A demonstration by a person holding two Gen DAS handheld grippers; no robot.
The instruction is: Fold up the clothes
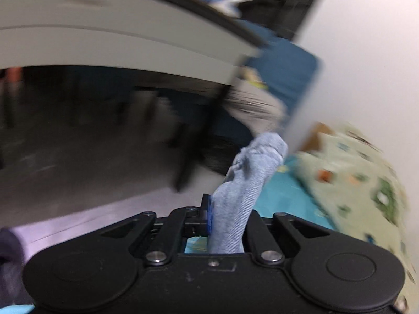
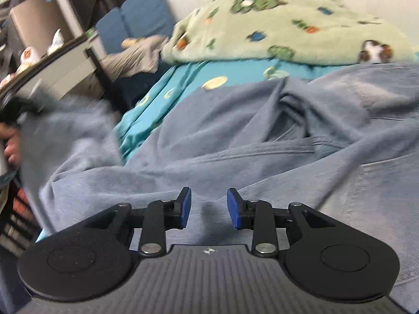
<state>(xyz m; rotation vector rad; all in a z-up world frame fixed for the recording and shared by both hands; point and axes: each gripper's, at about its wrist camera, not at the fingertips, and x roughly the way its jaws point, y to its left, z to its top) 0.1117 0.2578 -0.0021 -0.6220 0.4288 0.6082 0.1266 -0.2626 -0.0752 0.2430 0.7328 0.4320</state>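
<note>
The left tool (image 1: pixel 225 217) is clamped on a bunched fold of the blue shirt (image 1: pixel 243 183), which rises from the pinch toward one o'clock in its view. The right tool (image 2: pixel 208 208) stands partly open with nothing between its blue pads (image 2: pixel 184 209), poised just over the same shirt (image 2: pixel 235 136), which lies rumpled across the bed's turquoise sheet (image 2: pixel 167 89). A green patterned blanket (image 2: pixel 275 21) is heaped at twelve o'clock behind the shirt. A white desk (image 1: pixel 104 39) fills ten o'clock in the blurred left view.

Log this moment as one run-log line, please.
left gripper: shut on blue garment | right gripper: open above it | bed sheet: beneath
</note>
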